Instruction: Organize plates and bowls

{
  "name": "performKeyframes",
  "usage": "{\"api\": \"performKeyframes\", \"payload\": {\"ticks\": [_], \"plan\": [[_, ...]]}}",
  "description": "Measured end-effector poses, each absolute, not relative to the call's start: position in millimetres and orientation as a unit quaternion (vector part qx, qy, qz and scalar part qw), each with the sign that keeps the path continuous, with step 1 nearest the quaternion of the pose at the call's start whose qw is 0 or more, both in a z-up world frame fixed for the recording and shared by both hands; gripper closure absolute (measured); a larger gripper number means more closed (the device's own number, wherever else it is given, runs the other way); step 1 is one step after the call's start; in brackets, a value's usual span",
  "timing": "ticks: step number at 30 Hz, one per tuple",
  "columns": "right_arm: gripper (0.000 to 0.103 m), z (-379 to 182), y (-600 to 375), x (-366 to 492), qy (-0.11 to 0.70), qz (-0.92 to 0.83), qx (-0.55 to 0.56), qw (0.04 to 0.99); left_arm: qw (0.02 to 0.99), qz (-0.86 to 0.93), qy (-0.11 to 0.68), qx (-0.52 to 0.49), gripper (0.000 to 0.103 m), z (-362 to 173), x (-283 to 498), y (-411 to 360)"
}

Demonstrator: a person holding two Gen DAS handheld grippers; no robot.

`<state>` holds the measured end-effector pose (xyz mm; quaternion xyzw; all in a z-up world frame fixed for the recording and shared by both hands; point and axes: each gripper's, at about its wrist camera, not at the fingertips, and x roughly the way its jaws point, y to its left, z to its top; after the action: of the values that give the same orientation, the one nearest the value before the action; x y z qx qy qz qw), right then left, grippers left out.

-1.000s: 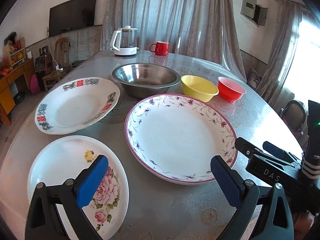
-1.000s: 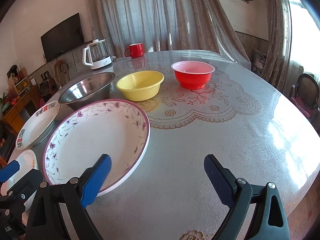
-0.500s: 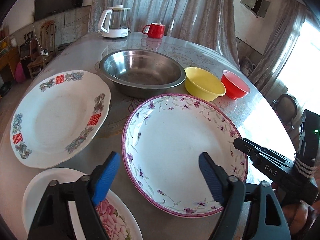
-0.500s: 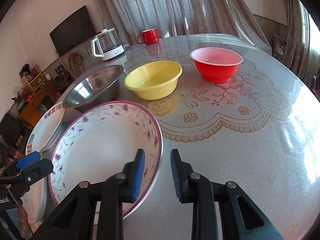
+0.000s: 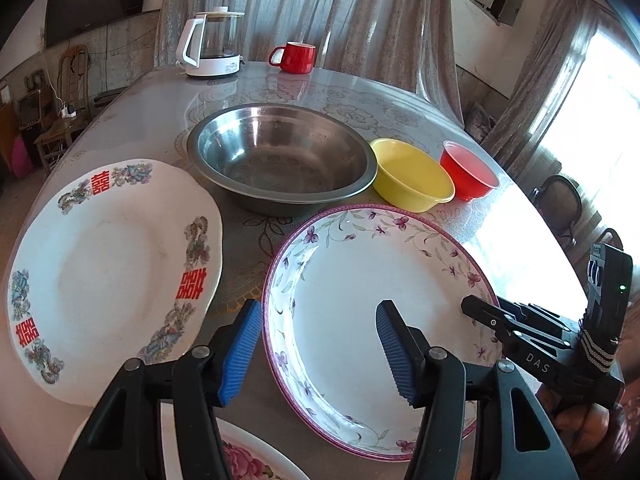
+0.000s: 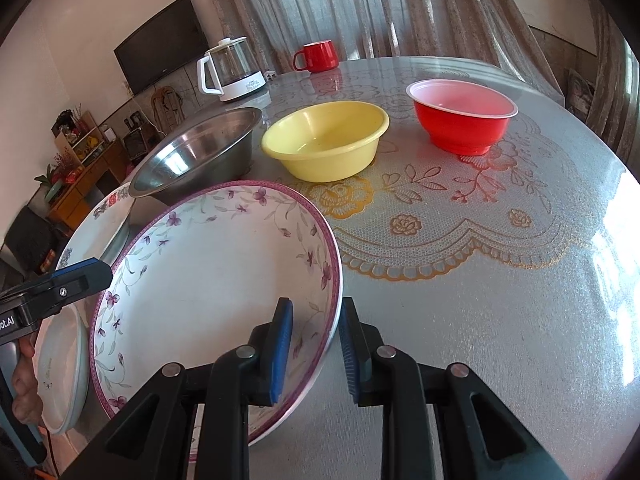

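Right gripper [image 6: 314, 344] clamped on floral plate [image 6: 208, 280] rim (left gripper [image 5: 320, 354] closing, half-wide, astride the opposite rim)

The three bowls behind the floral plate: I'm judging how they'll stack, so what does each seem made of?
Large bowl: likely stainless steel, brushed grey with mirror-like reflections. Yellow bowl: probably plastic, uniform colour, soft sheen. Red bowl: thin plastic by its look, pale interior, fine white rim.

Right gripper [image 6: 314, 344] astride floral plate [image 6: 208, 272] rim — lifted
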<state>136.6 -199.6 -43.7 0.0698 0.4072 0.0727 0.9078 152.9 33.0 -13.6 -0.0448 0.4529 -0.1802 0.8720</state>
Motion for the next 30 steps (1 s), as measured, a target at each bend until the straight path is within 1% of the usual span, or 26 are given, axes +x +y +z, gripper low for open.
{"api": "performKeyframes", "payload": {"ticks": [3, 5, 6, 9, 14, 17, 20, 24, 27, 30], "plan": [[0.08, -44, -199, 138, 0.406, 0.076, 0.066, 0.908, 0.87, -0.181, 0.457, -0.036, 0.051, -15, 161, 34], [0.08, -44, -201, 138, 0.407, 0.079, 0.072, 0.907, 0.867, -0.183, 0.463, -0.03, 0.056, -18, 166, 32], [0.08, -44, -202, 139, 0.407, 0.08, 0.073, 0.907, 0.867, -0.18, 0.465, -0.02, 0.057, -19, 167, 30], [0.076, -44, -200, 139, 0.406, 0.086, 0.071, 0.907, 0.859, -0.174, 0.482, -0.003, 0.057, -28, 173, 25], [0.075, -43, -198, 139, 0.408, 0.087, 0.061, 0.907, 0.861, -0.162, 0.482, 0.009, 0.057, -32, 173, 21], [0.075, -43, -197, 139, 0.41, 0.086, 0.058, 0.906, 0.868, -0.145, 0.475, 0.023, 0.062, -31, 170, 18], [0.075, -43, -197, 138, 0.41, 0.086, 0.06, 0.906, 0.866, -0.142, 0.48, 0.018, 0.062, -32, 164, 17], [0.075, -43, -209, 136, 0.417, 0.097, 0.097, 0.899, 0.867, -0.144, 0.477, 0.012, 0.062, -31, 153, 17], [0.074, -42, -209, 133, 0.422, 0.092, 0.1, 0.896, 0.867, -0.145, 0.477, -0.011, 0.062, -29, 145, 20], [0.073, -41, -210, 127, 0.426, 0.089, 0.099, 0.895, 0.867, -0.146, 0.477, -0.007, 0.062, -28, 137, 20]]}}
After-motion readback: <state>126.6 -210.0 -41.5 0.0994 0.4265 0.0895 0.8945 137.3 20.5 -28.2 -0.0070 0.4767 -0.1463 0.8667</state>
